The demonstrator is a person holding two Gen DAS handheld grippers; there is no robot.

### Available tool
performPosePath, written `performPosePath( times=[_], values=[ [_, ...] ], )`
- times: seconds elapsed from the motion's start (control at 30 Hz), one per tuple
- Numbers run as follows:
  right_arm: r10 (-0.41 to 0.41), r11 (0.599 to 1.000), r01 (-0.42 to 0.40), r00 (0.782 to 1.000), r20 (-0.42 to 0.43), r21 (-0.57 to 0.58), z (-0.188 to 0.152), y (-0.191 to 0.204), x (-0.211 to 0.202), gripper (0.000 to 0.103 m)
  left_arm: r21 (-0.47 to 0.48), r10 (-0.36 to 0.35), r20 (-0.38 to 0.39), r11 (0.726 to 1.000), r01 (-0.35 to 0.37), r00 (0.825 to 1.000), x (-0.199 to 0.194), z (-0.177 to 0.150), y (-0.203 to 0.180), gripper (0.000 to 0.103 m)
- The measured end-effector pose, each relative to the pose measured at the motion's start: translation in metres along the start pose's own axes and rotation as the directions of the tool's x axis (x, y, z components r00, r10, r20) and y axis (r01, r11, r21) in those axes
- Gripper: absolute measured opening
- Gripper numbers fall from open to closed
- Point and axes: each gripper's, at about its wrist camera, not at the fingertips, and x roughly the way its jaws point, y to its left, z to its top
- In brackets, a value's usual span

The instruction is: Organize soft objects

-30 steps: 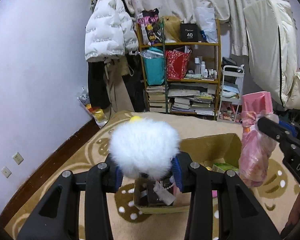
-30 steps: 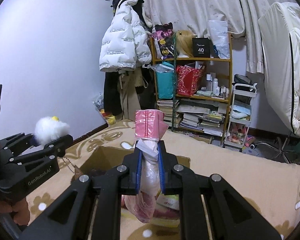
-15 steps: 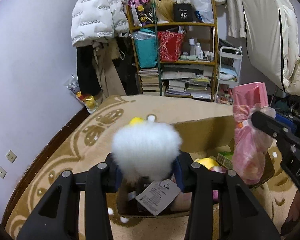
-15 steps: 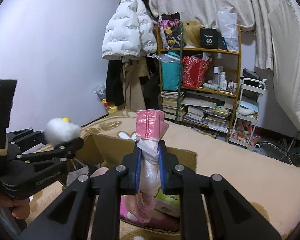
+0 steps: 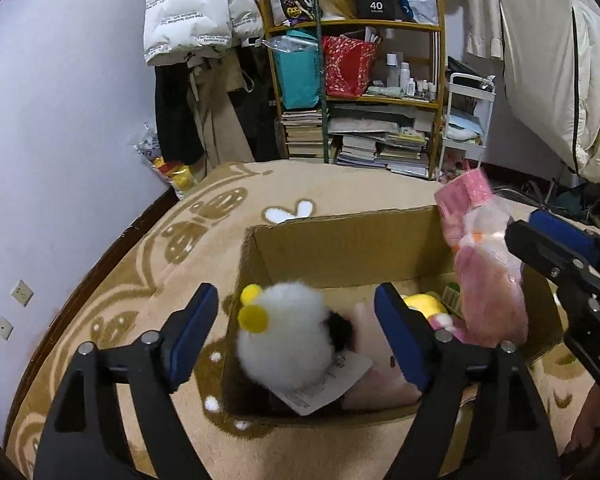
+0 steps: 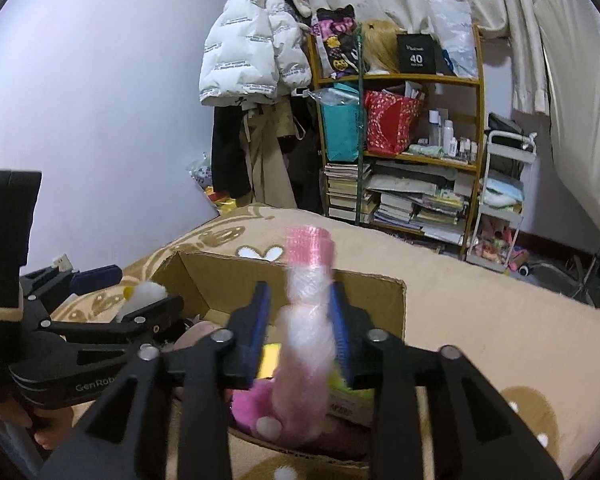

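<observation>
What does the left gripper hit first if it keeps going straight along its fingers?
Likely the white fluffy toy, lying loose between the left gripper's opening jaws, then the plush pile in the cardboard box. Depth is unclear.

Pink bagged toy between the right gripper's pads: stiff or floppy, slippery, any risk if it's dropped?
Probably floppy: the pink bagged toy sags and bulges below its crimped top. Likely slippery, since the clear plastic wrap looks glossy; the right gripper is opening and the pads stand clear of it. It looks soft and light, so landing in the cardboard box should do no harm.
</observation>
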Motion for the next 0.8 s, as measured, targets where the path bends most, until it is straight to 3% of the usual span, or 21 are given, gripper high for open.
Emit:
performPosePath(
  times=[0.13,0.23,0.3,0.47,0.63,0.8],
  values=[
    [-0.003,1.0,0.003,1.0,0.007,0.013,0.002,-0.002,-0.01,0.044,-0.003,0.017,0.006,1.0,-0.017,1.0,-0.009,0.0,0.003,0.09],
    [-0.007,1.0,0.007,1.0,0.018,0.013,0.004,-0.001,-0.02,0.058,-0.01,0.022,0.015,1.0,-0.022,1.0,-0.019,0.0,0.007,0.096],
    [-0.01,1.0,0.01,1.0,0.021,0.01,0.005,0.001,-0.027,0.06,-0.011,0.032,0.027,0.999,-0.032,0.999,-0.027,-0.001,0.008,0.098],
    [-0.031,0.999,0.031,0.999,0.026,0.014,0.008,0.003,-0.046,0.085,-0.013,0.047,0.047,0.999,-0.046,0.998,-0.051,-0.006,0.015,0.1],
    [-0.04,0.999,0.038,0.998,0.058,0.035,0.01,0.005,-0.071,0.101,-0.033,0.044,0.041,0.999,-0.043,0.998,-0.078,-0.012,0.025,0.1],
    [-0.062,0.998,0.06,0.994,0.088,0.03,0.014,0.009,-0.1,0.103,-0.002,0.079,0.075,0.997,-0.079,0.994,-0.106,-0.017,0.027,0.1]
  ],
)
